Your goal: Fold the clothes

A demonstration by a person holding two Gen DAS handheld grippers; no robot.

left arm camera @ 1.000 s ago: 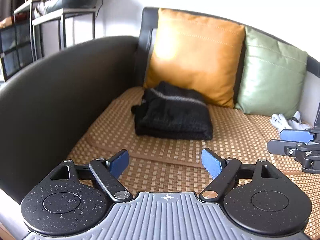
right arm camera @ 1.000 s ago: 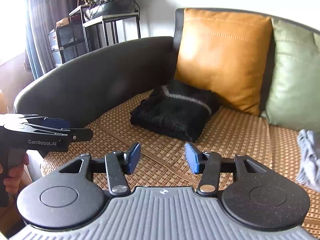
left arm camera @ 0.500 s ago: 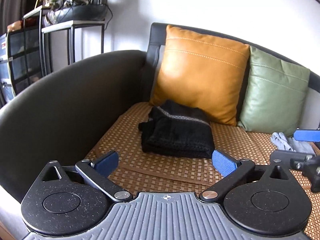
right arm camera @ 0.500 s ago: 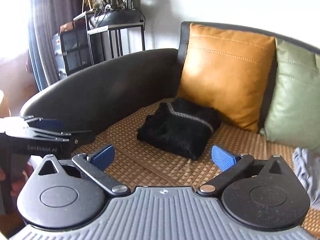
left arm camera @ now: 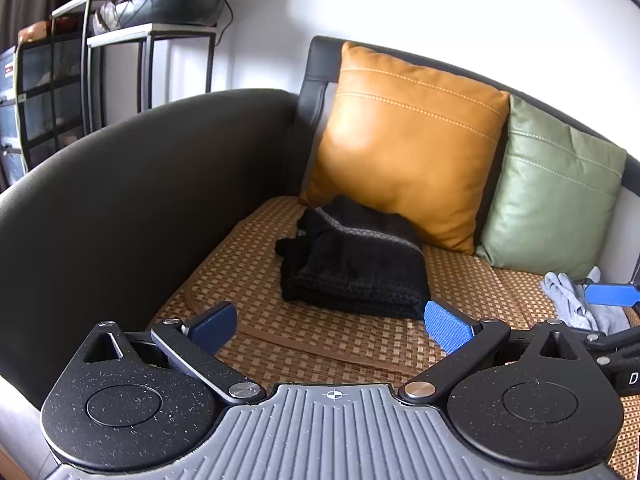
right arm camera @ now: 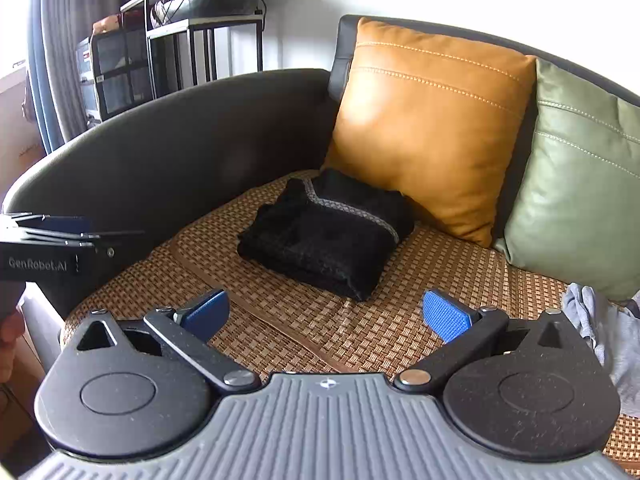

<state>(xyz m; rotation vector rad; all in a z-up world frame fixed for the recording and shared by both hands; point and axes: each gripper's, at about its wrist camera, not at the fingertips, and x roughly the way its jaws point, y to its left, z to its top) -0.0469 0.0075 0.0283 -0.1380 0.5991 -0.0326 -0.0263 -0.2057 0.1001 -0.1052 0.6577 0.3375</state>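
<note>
A folded black garment (left arm camera: 354,268) with a grey patterned band lies on the woven sofa mat, against the orange cushion; it also shows in the right wrist view (right arm camera: 328,236). A crumpled light grey garment (left arm camera: 580,304) lies at the right of the seat, and shows in the right wrist view (right arm camera: 600,328). My left gripper (left arm camera: 330,322) is open and empty, held back from the black garment. My right gripper (right arm camera: 326,314) is open and empty, also short of it. The right gripper's blue tip (left arm camera: 612,294) shows at the left view's right edge.
An orange cushion (left arm camera: 404,140) and a green cushion (left arm camera: 552,188) lean on the sofa back. The dark curved armrest (left arm camera: 132,188) bounds the seat on the left. A metal shelf with a planter (right arm camera: 204,20) stands behind it. The woven mat (right arm camera: 400,312) covers the seat.
Both grippers have opened wider and pulled back and up from the black folded garment, which now looks farther away. The garments have not moved.
</note>
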